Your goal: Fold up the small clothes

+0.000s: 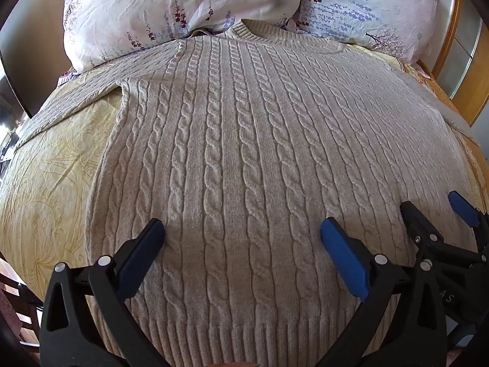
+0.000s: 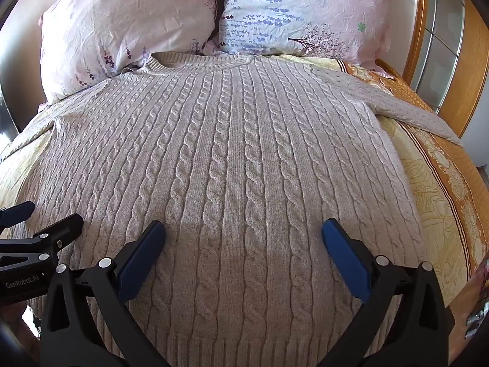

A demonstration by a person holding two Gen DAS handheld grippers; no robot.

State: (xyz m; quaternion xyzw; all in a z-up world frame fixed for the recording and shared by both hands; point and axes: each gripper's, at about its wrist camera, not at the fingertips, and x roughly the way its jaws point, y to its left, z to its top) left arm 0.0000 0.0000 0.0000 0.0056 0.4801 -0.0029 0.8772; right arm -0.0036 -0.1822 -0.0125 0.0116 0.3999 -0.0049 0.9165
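1. Left gripper (image 1: 241, 229) hangs with jaws spread wide, pinching nothing, above the lower half of the sweater (image 1: 244, 140).
2. Right gripper (image 2: 243, 229) is equally spread and empty, just beside its twin, whose body reads "GenRobot.AI".
3. Beyond both grippers' fingertips, the sweater's collar meets two pillows (image 2: 128, 27).

Light: bright, even daylight in both views
Shadows: soft grey patches on the sweater (image 1: 238, 140) between the fingers of the left gripper (image 1: 241, 229) and the right gripper (image 2: 244, 229)
Glare: pillows (image 2: 128, 21) look washed out
Focus: sharp knit texture at centre
Distortion: strong fisheye bulge, dark corners, bed frame (image 2: 418, 30) curves
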